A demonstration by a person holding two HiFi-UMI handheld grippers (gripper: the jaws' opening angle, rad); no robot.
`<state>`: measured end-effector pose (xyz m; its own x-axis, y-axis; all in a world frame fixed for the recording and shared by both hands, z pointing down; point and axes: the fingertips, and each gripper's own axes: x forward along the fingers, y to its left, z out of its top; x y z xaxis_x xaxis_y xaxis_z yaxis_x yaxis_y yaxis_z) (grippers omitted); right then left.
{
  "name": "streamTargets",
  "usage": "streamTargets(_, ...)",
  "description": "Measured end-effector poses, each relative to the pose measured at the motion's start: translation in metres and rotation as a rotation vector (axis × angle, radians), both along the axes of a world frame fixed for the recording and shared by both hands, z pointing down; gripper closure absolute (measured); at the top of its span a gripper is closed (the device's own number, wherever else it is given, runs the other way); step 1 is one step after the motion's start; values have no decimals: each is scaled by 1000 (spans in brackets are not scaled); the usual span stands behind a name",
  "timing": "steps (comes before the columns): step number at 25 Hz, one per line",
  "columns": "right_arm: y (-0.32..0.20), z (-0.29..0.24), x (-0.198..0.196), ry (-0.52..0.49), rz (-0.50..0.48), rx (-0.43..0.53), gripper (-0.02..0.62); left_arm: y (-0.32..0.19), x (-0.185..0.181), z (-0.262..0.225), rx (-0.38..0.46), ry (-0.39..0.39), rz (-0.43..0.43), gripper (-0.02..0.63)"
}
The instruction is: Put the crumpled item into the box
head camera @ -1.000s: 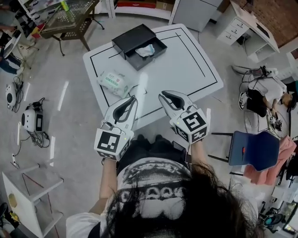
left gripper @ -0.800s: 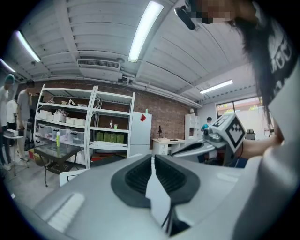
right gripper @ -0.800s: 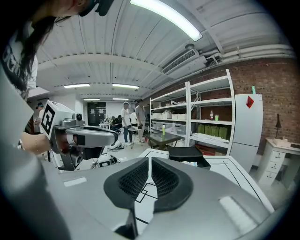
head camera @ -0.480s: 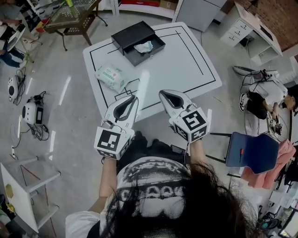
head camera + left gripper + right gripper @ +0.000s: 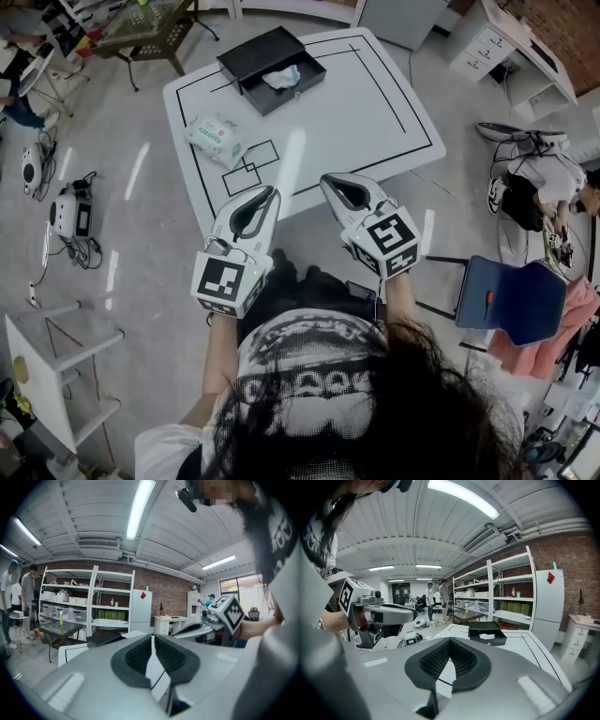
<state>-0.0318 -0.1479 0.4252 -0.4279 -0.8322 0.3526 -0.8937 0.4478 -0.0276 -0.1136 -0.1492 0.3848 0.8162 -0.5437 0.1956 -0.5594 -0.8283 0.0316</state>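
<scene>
The black box [image 5: 246,58] stands open at the far end of the white table [image 5: 375,122]. The crumpled white item [image 5: 282,79] lies inside it, and it shows there too in the right gripper view [image 5: 487,636]. Both grippers hover side by side off the table's near edge, in front of the person's chest, far from the box. My left gripper [image 5: 266,195] is shut with nothing between its pads [image 5: 164,656]. My right gripper [image 5: 331,181] is shut too, its ribbed pads [image 5: 461,658] meeting on nothing.
A green-and-white pack of wipes [image 5: 215,137] lies on the table's left side, beside small marked squares. A blue chair [image 5: 511,300] stands at the right, a white shelf unit [image 5: 56,375] at the left. Devices with cables [image 5: 67,217] sit on the floor.
The table and box have slid up and away in the head view, so both grippers now hang further back from the table's near edge. The crumpled item stays in the box.
</scene>
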Motion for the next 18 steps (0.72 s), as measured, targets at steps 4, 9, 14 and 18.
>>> streamTargets(4, 8, 4, 6, -6, -5, -6, 597, 8, 7, 2, -3, -6, -6, 606)
streamTargets(9, 16, 5, 15, -7, -8, -9, 597, 18, 18, 2, 1, -8, -3, 606)
streamTargets(14, 21, 6, 23, -2, -4, -10, 597, 22, 24, 4, 2, -9, 0, 606)
streamTargets(18, 22, 7, 28, -2, 8, -6, 597, 21, 25, 4, 13, -7, -1, 606)
